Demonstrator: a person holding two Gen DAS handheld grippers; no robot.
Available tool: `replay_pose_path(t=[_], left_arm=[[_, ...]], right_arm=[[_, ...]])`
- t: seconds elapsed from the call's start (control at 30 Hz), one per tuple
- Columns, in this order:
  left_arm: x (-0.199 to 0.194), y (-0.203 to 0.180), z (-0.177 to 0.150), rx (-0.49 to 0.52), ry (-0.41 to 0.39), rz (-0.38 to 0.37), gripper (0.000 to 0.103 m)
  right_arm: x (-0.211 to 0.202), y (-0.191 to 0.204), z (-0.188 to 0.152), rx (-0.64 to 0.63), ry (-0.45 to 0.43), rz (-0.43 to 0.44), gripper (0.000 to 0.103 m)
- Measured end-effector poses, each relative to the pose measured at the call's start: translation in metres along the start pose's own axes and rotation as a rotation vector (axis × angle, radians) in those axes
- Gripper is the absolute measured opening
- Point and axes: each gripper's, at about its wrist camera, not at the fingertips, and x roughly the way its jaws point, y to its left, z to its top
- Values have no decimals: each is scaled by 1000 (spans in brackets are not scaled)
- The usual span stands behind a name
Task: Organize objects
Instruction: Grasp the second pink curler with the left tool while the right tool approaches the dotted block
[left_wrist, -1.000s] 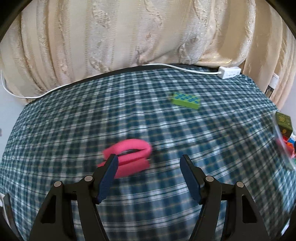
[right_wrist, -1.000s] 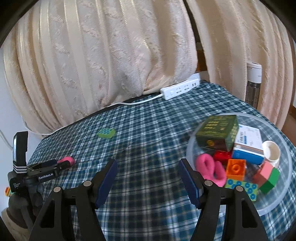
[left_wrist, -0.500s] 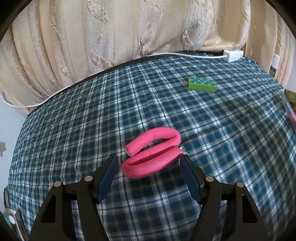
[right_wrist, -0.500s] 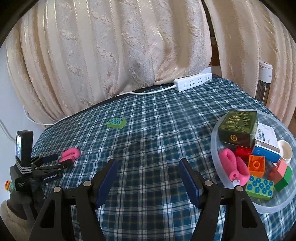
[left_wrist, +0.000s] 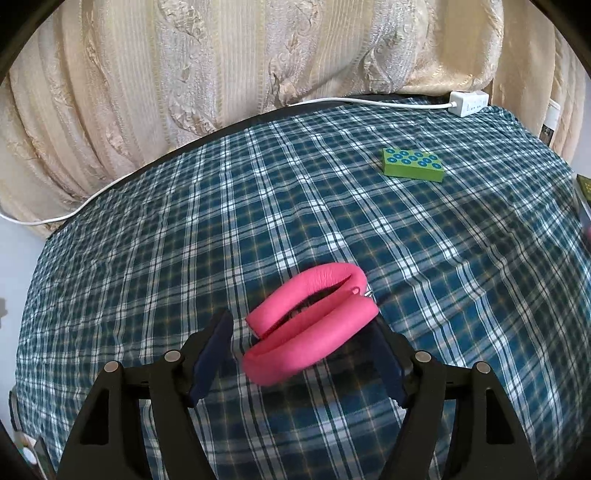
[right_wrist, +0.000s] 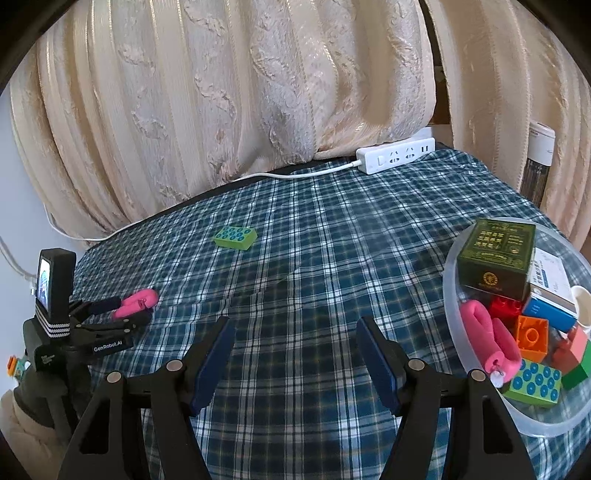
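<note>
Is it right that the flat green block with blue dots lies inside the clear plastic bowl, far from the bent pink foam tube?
Not quite. In the right wrist view this green block lies on the checked cloth, outside the clear bowl. It is indeed far from the pink tube.

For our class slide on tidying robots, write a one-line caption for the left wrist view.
Left claw opening around a pink foam loop on the plaid cloth, green block beyond.
</note>
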Motion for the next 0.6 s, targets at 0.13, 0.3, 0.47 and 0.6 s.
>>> replay_pose_path(t=[0.13, 0.3, 0.47, 0.6], left_arm=[[4, 5, 2, -27, 1, -16, 74], [6, 9, 2, -54, 2, -37, 71], [4, 13, 2, -68, 1, -40, 47], [2, 21, 2, -105, 0, -50, 38]], right_arm=[[9, 9, 5, -36, 9, 7, 72], [24, 22, 12, -76, 32, 27, 72], [45, 39, 22, -116, 62, 51, 72], [62, 49, 30, -150, 76, 61, 72]])
